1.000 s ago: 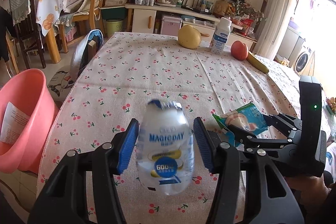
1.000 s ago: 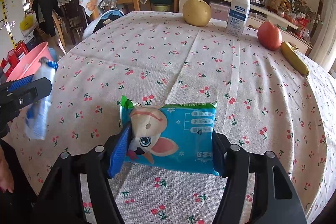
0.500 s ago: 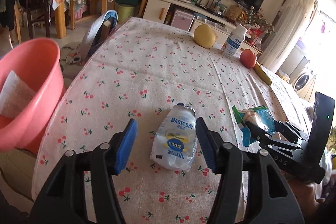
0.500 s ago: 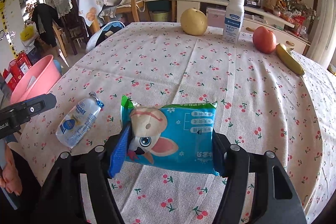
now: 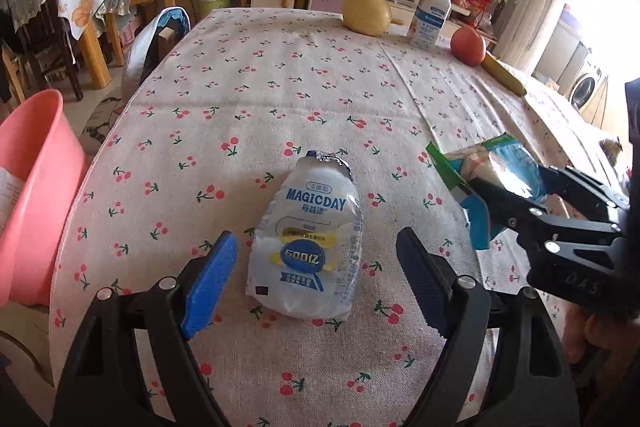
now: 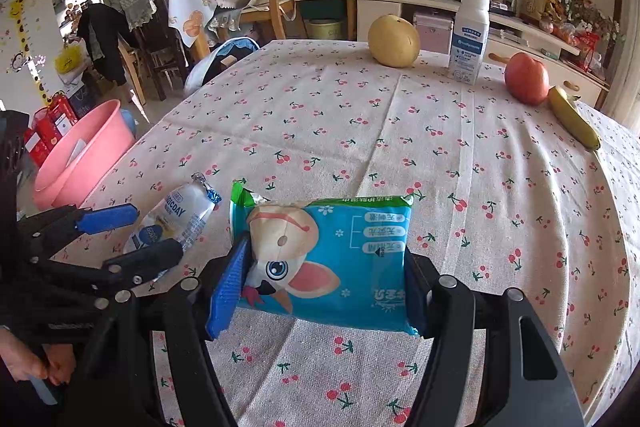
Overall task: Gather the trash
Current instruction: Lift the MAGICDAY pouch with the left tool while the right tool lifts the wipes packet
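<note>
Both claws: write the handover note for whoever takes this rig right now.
Left claw: open, low over the table, its fingers either side of the flattened drink bottle, not gripping it.
Right claw: shut on the blue wipes pack, held just above the tablecloth.
Pink tub: on the floor off the table's left edge, a piece of paper already inside.
Done: wipes pack picked up.
Left: grip the bottle, then drop both items into the tub. The pear, milk bottle, apple and banana at the far end look like food, probably not trash.
</note>
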A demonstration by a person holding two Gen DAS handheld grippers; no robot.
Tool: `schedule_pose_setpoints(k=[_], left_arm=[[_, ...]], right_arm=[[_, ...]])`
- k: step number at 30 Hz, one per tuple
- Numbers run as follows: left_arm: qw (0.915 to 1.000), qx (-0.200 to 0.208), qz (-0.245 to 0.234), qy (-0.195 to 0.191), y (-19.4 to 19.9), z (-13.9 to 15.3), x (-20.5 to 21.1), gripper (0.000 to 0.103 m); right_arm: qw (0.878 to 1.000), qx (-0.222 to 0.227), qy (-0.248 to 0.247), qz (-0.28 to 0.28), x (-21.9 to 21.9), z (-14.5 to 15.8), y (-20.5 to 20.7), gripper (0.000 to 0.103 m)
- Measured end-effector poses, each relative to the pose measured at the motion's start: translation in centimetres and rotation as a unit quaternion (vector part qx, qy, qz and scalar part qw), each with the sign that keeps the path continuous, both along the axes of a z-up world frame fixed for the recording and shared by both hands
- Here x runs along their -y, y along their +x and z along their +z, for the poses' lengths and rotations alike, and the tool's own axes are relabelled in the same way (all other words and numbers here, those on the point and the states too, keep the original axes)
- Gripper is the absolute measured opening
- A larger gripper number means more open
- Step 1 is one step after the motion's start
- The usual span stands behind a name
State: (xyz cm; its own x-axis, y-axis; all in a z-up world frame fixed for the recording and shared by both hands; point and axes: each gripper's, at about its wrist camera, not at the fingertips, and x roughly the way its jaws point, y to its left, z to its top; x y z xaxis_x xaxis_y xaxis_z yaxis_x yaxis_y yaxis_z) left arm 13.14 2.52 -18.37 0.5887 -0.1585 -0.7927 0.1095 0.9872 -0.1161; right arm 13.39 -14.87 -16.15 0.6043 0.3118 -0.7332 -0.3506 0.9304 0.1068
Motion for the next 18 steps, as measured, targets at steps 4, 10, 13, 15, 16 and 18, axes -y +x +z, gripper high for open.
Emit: schedule_pose_setpoints(k=[4,10,13,15,16,18], left_arm=[[0.9997,-0.006,-0.001,0.023,0.6,-0.6,0.5,0.062],[0.9998,0.001,-0.007,0.02,0.3,-0.2,0.5,0.061],[0.9999,0.011,0.002,0.011,0.0,0.4,-0.1,0.061],[0.9998,0.019,0.009,0.004,-0.2,0.9,-0.6,0.061],[0.9996,0.024,0.013,-0.001,-0.3,1.2,-0.8,0.061],[0.999,0.036,0.024,-0.01,-0.4,2.0,-1.6,0.061]], right_arm=[[1.0,-0.001,0.007,0.002,0.2,0.1,0.0,0.066],[1.0,0.002,0.006,0.008,-0.2,0.4,-0.3,0.066],[1.0,-0.002,0.006,0.01,-0.5,0.2,-0.3,0.066],[1.0,-0.003,0.004,0.012,-0.9,0.2,-0.5,0.066],[1.0,-0.004,0.002,0.013,-1.1,0.2,-0.5,0.066],[1.0,-0.005,0.0,0.017,-1.5,0.2,-0.5,0.066]])
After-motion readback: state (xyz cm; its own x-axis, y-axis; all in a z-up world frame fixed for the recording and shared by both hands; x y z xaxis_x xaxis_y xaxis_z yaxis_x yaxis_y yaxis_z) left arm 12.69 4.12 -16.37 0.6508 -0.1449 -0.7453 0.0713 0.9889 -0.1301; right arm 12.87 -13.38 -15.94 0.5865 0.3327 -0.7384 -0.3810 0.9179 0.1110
